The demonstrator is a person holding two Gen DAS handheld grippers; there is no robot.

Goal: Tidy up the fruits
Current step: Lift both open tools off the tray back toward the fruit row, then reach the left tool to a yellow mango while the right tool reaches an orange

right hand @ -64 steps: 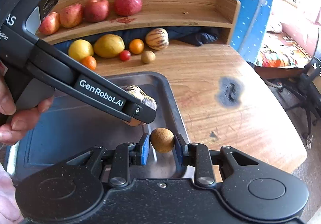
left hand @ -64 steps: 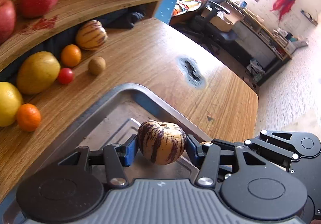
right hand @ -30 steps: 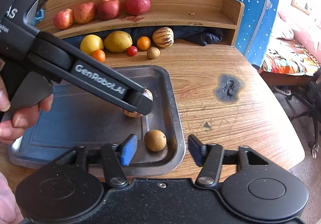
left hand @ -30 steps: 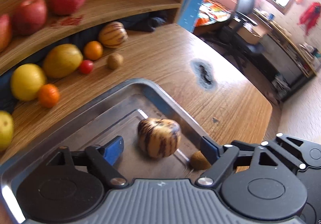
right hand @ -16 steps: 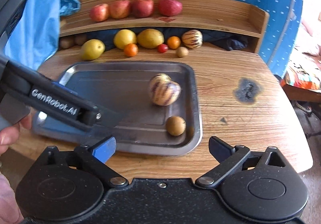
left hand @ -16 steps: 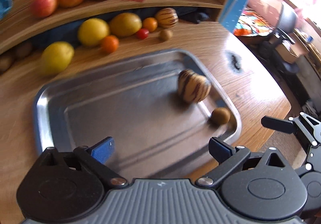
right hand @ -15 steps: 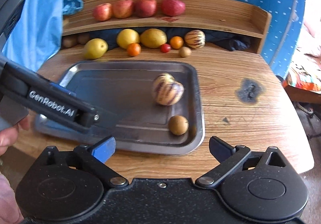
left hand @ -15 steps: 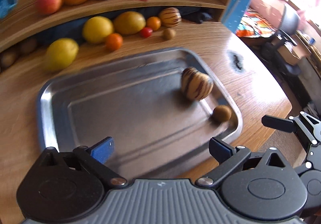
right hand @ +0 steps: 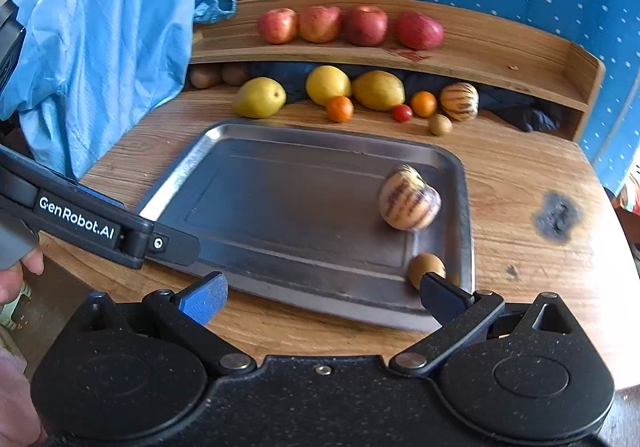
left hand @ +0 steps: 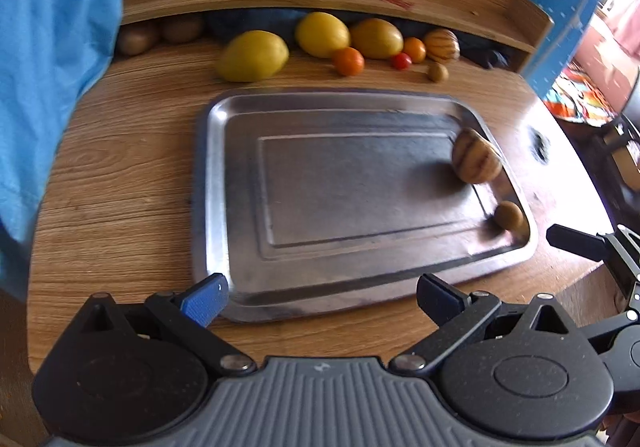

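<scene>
Left wrist view: striped melon [left hand: 476, 161] and small brown fruit [left hand: 509, 215] lie apart at the right end of the steel tray [left hand: 212, 183] on the table [left hand: 120, 167]. We read both placements as done. Left gripper [left hand: 320, 299] and right gripper [right hand: 322, 297] hang at the near rim, fingers spread, empty. Next, we judge: reach to the fruit row [right hand: 340, 109] under the shelf [right hand: 500, 59], close on one.
</scene>
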